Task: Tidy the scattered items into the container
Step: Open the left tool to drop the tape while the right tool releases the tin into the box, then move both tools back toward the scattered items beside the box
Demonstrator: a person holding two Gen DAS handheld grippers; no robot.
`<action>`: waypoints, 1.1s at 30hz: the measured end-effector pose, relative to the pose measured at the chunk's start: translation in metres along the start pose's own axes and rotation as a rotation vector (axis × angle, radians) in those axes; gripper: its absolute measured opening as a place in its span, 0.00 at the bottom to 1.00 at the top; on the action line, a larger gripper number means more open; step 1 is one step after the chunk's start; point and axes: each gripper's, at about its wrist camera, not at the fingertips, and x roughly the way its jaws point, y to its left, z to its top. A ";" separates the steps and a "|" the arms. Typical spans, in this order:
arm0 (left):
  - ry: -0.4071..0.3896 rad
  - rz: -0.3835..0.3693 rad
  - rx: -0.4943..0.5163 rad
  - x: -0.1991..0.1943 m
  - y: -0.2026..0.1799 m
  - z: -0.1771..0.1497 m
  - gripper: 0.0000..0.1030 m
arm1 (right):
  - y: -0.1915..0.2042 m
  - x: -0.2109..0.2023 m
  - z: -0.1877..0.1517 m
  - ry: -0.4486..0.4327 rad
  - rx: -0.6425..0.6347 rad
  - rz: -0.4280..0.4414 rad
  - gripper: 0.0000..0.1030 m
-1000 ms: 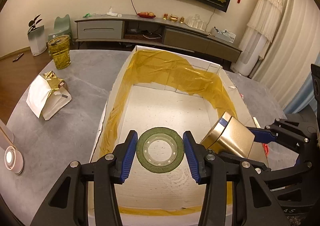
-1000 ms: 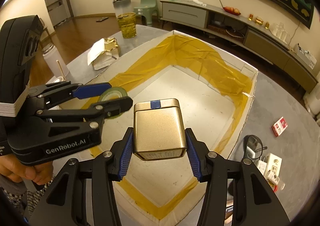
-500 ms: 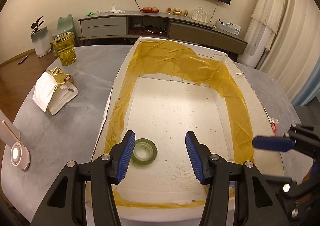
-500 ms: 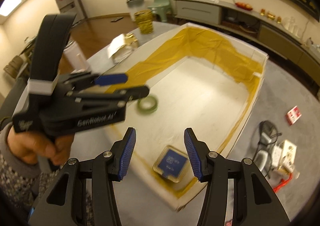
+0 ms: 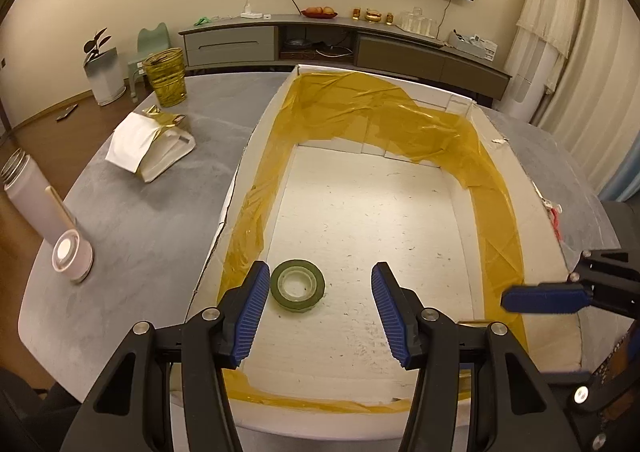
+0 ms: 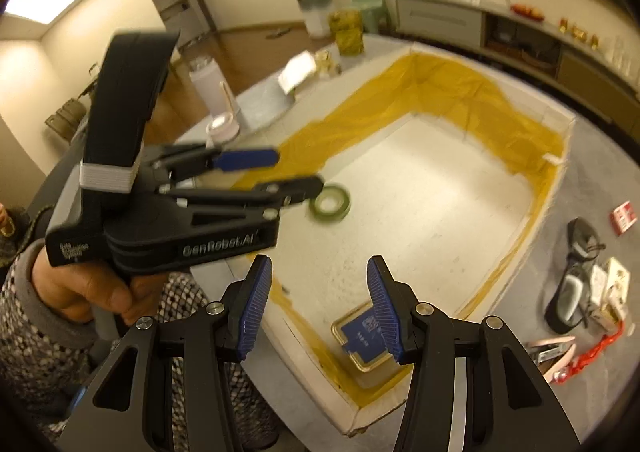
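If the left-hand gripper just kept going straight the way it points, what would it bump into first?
Probably the bare white floor of the container. The left gripper is open and angled down into it, and the green tape roll lies by its left finger, off the centre line. Depth is hard to judge.

The box [image 5: 256, 156] sits on the table [image 5: 140, 220]. In it the tape roll [image 5: 297, 285] lies near its left wall at the near end, and the tin [image 6: 362, 340] lies in the near right corner. Left of the box on the table are a bag [image 5: 150, 144], a bottle [image 5: 44, 220] nearer, and a basket [image 5: 166, 82] farther.
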 end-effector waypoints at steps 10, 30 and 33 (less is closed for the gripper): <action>-0.056 -0.059 -0.048 -0.035 -0.027 -0.010 0.54 | -0.011 -0.048 -0.015 -0.163 0.023 -0.083 0.51; -0.090 -0.130 0.110 -0.067 -0.141 -0.022 0.54 | -0.073 -0.128 -0.083 -0.350 0.229 -0.036 0.51; -0.088 -0.145 0.134 -0.068 -0.157 -0.024 0.54 | -0.084 -0.136 -0.095 -0.358 0.261 -0.042 0.51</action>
